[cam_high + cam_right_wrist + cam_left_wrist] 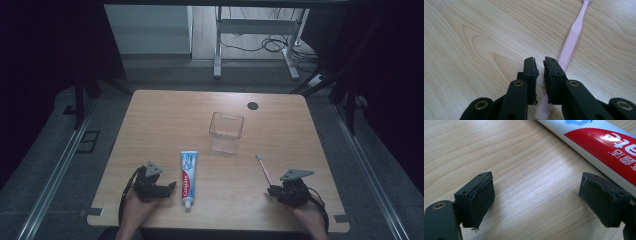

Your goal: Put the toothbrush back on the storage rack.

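Wooden table (150, 125), nothing packed yet. Left gripper (172, 186) sits just left of the toothpaste tube (188, 177), jaws wide apart, empty. Right gripper (270, 190) is at the pink toothbrush (264, 169) handle end, jaws nearly together, not clamping it. Tube reads "Colgate". Clear container (226, 131) beyond the tube is empty; both items likely still to go in.

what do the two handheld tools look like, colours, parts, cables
Both are black. The left tool and right tool each carry a grey three-cornered plate on top and trail a black cable. Their jaws are blocky with worn dark pads, on arms with brass-ringed pivot holes.
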A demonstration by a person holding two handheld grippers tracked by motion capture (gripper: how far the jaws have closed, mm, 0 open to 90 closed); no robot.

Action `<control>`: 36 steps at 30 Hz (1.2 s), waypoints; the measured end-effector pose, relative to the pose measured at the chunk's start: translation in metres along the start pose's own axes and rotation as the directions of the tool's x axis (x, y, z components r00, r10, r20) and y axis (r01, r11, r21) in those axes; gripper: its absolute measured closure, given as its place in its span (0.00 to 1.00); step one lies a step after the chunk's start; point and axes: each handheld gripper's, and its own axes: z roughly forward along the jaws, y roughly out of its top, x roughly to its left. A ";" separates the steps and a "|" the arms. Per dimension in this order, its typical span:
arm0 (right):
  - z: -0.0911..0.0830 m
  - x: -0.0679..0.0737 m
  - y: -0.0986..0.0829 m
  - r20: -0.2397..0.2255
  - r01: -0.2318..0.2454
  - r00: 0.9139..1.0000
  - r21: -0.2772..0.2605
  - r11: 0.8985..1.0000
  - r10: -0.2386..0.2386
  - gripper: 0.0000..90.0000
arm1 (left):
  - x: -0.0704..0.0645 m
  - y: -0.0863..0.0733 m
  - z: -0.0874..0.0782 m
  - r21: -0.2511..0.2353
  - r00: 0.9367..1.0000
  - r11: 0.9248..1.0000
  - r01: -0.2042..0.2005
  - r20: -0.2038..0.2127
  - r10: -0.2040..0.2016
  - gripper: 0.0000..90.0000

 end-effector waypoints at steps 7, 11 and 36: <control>-0.004 -0.007 -0.004 0.008 -0.019 1.000 0.008 1.000 0.019 0.87 | 0.000 0.000 0.000 0.000 1.000 1.000 0.000 0.000 0.000 0.15; -0.005 -0.011 -0.006 0.013 -0.026 1.000 0.012 1.000 0.026 0.87 | 0.000 0.000 0.000 0.000 1.000 1.000 0.000 0.000 0.000 0.15; -0.024 -0.022 0.008 0.035 -0.008 0.999 0.052 0.999 0.006 0.76 | 0.000 0.000 0.000 0.000 1.000 1.000 0.000 0.000 0.000 0.15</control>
